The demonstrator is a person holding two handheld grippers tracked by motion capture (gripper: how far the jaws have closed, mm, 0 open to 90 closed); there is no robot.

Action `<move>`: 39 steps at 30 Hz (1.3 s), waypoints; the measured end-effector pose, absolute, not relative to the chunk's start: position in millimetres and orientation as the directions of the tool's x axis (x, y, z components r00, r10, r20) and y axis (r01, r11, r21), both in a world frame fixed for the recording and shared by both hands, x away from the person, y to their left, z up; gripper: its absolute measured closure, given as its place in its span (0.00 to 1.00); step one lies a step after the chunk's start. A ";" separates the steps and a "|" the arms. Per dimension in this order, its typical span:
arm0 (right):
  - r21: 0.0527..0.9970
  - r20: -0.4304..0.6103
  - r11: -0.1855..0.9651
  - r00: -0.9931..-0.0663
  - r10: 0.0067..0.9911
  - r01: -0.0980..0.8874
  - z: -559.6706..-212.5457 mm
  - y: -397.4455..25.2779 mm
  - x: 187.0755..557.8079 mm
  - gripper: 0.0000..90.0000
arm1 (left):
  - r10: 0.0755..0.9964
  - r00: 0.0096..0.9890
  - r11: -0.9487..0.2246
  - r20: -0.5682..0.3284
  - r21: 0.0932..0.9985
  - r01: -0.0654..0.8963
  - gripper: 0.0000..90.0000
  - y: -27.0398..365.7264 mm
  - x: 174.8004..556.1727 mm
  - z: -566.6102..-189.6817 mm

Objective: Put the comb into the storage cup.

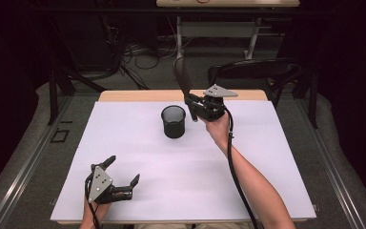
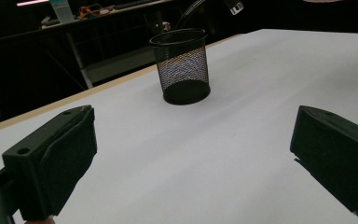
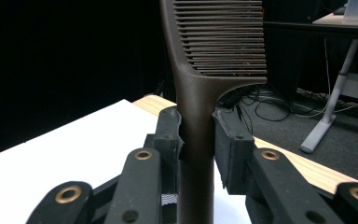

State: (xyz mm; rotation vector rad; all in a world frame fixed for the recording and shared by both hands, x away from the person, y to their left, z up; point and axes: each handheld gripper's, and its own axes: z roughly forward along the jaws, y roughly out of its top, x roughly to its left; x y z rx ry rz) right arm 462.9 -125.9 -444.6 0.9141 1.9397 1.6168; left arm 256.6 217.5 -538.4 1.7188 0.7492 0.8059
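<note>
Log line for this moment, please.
right gripper: shut on comb, beside cup | left gripper: open, idle

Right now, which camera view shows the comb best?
The right gripper view: the comb stands close up, its teeth plain, its handle clamped between the right gripper jaws. The high view shows it small and dark, raised beside the mesh cup. The left gripper view catches just a dim sliver behind the cup.

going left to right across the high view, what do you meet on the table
left hand-held gripper → black mesh cup → right hand-held gripper, holding a dark comb
</note>
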 end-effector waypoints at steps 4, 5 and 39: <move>0.977 0.073 0.085 -0.682 0.728 0.196 -445.0 -123.1 464.0 0.81 | 0.801 0.579 -0.257 0.155 0.961 0.099 0.00 217.2 256.7 -538.5; 0.977 0.072 0.087 -0.683 0.727 0.195 -444.9 -122.6 464.2 0.81 | 0.801 0.579 -0.258 0.155 0.961 0.099 0.00 217.3 256.8 -538.5; 0.987 0.065 0.058 -0.701 0.711 0.150 -442.9 -106.7 471.8 0.81 | 0.800 0.580 -0.258 0.155 0.961 0.099 0.00 217.1 257.0 -538.5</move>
